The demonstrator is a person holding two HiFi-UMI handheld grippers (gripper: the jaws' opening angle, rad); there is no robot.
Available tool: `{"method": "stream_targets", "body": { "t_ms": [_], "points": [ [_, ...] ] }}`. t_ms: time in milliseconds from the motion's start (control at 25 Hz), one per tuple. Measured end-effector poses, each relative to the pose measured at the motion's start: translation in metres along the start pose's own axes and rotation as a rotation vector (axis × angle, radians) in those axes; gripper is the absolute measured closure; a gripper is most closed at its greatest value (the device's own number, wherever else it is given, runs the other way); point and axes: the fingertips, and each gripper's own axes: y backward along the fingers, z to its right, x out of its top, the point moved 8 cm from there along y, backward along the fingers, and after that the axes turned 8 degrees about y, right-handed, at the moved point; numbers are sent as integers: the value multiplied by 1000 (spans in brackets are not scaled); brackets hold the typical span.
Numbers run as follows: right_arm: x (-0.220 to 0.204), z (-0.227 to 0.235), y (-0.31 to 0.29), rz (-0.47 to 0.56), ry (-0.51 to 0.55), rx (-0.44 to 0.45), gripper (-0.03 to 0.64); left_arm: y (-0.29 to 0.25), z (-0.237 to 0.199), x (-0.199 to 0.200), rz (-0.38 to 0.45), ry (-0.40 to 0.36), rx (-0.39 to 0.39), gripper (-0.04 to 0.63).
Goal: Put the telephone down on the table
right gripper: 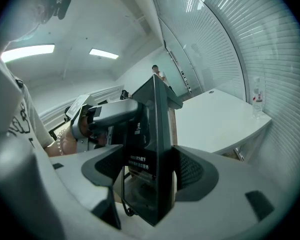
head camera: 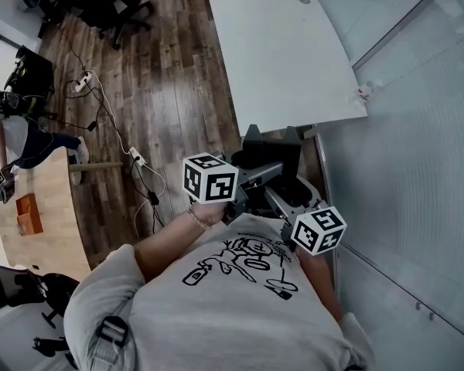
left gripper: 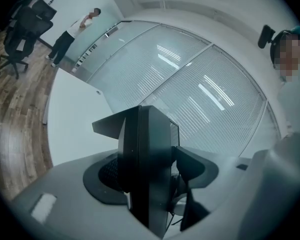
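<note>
Telephone (head camera: 272,163), black and turned on edge, is held in the air close to the person's chest. It is clamped from both sides, with the left gripper (left gripper: 149,176) and the right gripper (right gripper: 151,176) each closed on it. The white table (head camera: 286,60) lies farther off, straight ahead of both grippers, so a carry outward and down is judged necessary.

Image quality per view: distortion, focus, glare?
Head view: mild fisheye, sharp, table evenly lit. Left gripper view: heavy fisheye vignette, telephone dark and soft up close, glare streaks on glass wall. Right gripper view: same vignette, ceiling lights blown out.
</note>
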Motion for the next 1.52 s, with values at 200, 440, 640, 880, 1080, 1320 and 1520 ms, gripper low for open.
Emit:
{"method": "stream_targets", "body": {
  "t_ms": [200,440,640,880,1080,1320,1520],
  "points": [
    [20,40,3,2,-15,-3,330,-41,2,23,-15,-3,1,296],
    [46,96,4,9,-22,2,328,-95,2,53,-17,-7,12,296],
    [71,141,7,14,-20,23,330,-138,7,78,-5,-12,31,296],
    [95,184,4,8,-17,60,330,-174,7,103,18,-13,62,296],
    [110,219,-6,-5,-5,91,328,-201,-2,120,48,-6,85,296],
    [120,248,-20,-25,-10,112,328,-223,-15,136,56,12,105,296],
    [130,254,-35,-34,-11,115,328,-225,-26,151,60,22,108,296]
  ]
}}
